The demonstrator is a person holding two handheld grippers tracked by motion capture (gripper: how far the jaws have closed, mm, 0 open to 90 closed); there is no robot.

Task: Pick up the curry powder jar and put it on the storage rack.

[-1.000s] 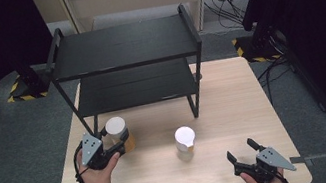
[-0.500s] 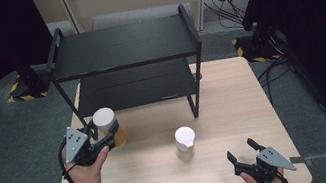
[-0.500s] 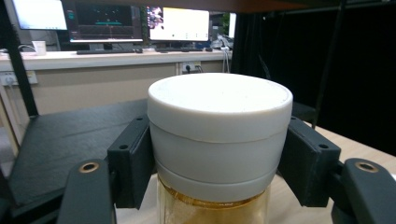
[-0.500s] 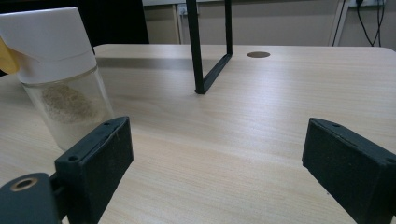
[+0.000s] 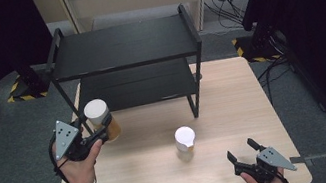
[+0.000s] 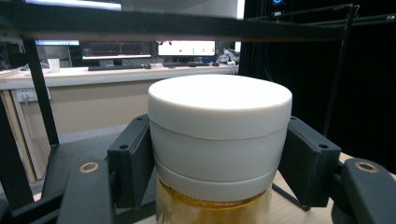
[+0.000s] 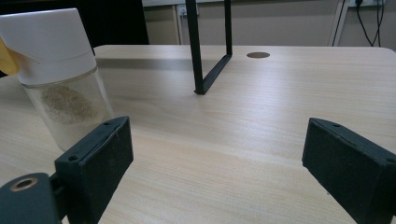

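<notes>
A jar with a white lid and amber contents (image 5: 101, 118) (image 6: 218, 140) hangs above the table's left side, just in front of the black two-shelf rack (image 5: 126, 52). My left gripper (image 5: 95, 134) (image 6: 217, 163) is shut on it, both pads pressing just under the lid. A second white-lidded jar with pale grainy contents (image 5: 185, 142) (image 7: 58, 77) stands upright mid-table. My right gripper (image 5: 244, 152) (image 7: 224, 172) rests open near the front right edge, nothing between its fingers, with that jar ahead and to its left.
The rack's lower shelf (image 5: 137, 85) sits just behind the lifted jar, and its front right leg (image 5: 194, 97) (image 7: 195, 51) stands on the table beyond the second jar. A round cable hole (image 7: 258, 55) lies in the far tabletop. Dark curtains flank the table.
My left gripper has lifted the amber jar off the table and carried it a little left toward the rack's front. The right gripper and the second jar have stayed put.
</notes>
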